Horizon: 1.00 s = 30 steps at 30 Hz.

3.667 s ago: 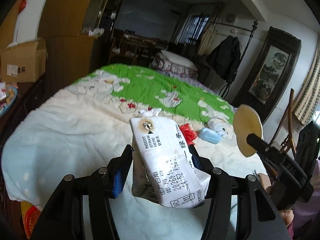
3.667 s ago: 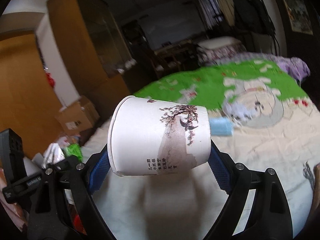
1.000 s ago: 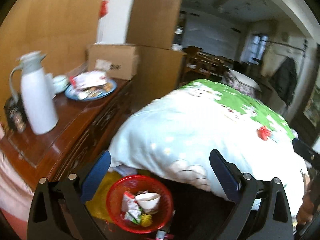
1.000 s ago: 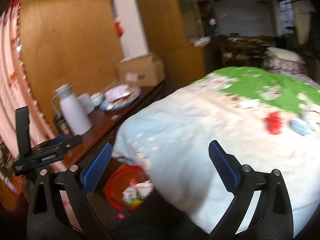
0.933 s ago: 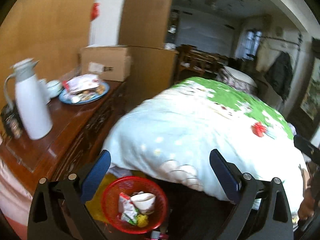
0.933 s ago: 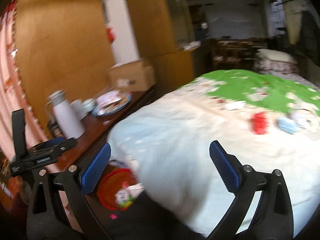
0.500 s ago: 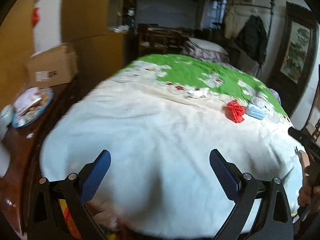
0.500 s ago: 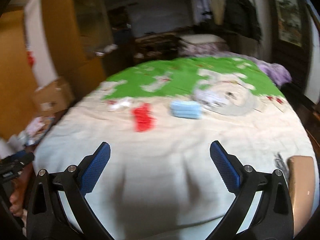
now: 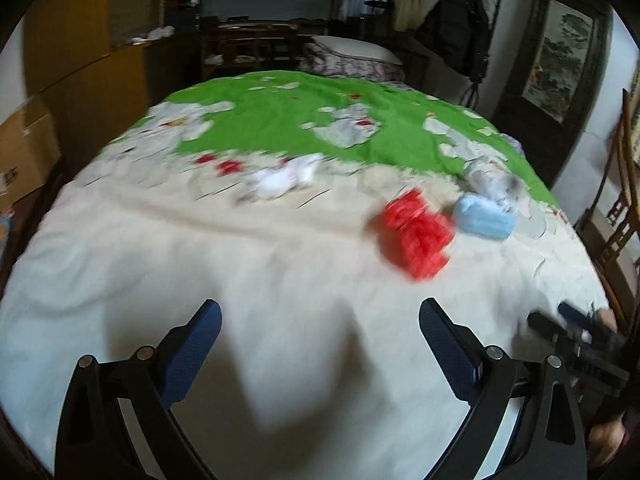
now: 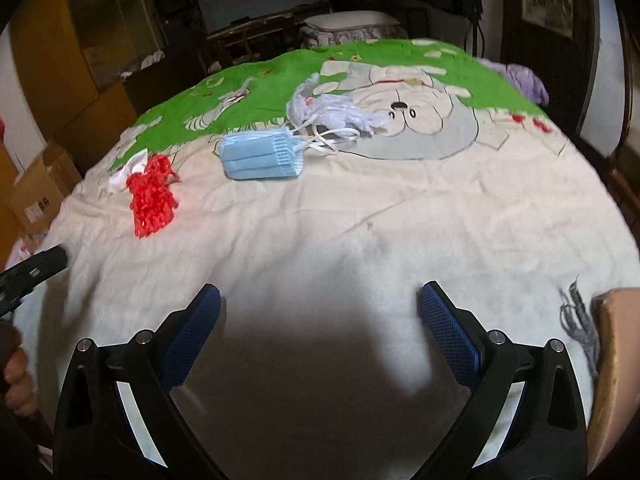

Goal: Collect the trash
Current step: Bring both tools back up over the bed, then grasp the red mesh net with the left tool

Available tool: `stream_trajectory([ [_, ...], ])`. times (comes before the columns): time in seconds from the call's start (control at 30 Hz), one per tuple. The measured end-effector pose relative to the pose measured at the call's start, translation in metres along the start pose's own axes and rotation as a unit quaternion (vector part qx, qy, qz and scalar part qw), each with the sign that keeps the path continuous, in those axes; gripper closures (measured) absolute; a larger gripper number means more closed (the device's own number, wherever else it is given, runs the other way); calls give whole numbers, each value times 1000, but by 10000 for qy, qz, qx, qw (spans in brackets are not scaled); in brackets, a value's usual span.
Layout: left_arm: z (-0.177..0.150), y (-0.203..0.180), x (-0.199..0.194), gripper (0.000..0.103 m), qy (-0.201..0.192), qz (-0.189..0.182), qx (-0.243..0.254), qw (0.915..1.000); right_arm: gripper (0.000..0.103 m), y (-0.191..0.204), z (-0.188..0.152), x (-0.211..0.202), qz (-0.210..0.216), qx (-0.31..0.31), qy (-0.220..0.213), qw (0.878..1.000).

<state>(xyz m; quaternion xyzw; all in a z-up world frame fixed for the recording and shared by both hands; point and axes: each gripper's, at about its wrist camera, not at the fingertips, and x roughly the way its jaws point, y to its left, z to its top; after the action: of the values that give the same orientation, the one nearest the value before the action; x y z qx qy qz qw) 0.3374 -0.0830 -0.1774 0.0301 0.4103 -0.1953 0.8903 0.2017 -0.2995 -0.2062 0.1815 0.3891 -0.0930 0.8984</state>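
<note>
Both grippers hover open and empty over the near, cream part of the bed. Ahead of my left gripper [image 9: 320, 332] lie a red crumpled net [image 9: 416, 234], a blue face mask [image 9: 482, 222], a grey-white wad [image 9: 492, 178] and a small white scrap [image 9: 280, 178], all blurred. From my right gripper [image 10: 320, 322] I see the blue face mask [image 10: 260, 154] ahead, the red net [image 10: 152, 196] to its left, a white scrap [image 10: 124, 172] beside the net, and a white stringy wad [image 10: 340, 114] behind the mask.
The quilt [image 10: 400, 208] is cream near me and green farther back. A cardboard box [image 10: 40, 188] stands left of the bed, a wooden chair [image 9: 616, 216] on the right. The other gripper's tip [image 10: 36, 268] shows at left. A tan object [image 10: 612, 360] lies at the bed's right edge.
Both grippers dropped the carton and paper cup into the red basket on the floor, swung back over the bed, and have now moved closer to the red net and blue mask.
</note>
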Motion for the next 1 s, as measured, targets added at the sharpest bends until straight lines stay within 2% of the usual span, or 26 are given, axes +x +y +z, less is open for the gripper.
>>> stream_trajectory([
  [0.2,35,-34,41,6,50,-537,-35,9985,7,0,-3,1,46,68,18,10000],
  [0.27,41,-43,55,6,104,-611,-20,9981,7,1,-1,2,34,55,32,10000],
  [0.37,42,-44,76,7,168,-314,-63,9993,7,1,-1,3,33,54,38,10000],
  [0.43,36,-36,84,8,150,20,-33,9999,7,1,-1,3,33,53,43,10000],
  [0.5,30,-24,83,12,138,190,-48,9997,6,1,-1,4,16,38,50,10000],
  [0.57,25,-12,74,12,-12,207,-98,9997,6,2,-2,6,-16,9,61,10000],
  [0.6,19,-5,70,12,-51,364,-82,9993,6,2,-2,6,-21,5,64,10000],
  [0.7,11,12,64,11,62,165,-292,9994,6,3,-2,6,-28,0,70,10000],
  [0.8,6,18,55,9,-89,27,-420,9991,6,3,-2,6,-33,-4,69,10000],
  [1.0,11,-5,52,8,-255,-6,67,9997,6,2,-2,5,-3,24,64,10000],
])
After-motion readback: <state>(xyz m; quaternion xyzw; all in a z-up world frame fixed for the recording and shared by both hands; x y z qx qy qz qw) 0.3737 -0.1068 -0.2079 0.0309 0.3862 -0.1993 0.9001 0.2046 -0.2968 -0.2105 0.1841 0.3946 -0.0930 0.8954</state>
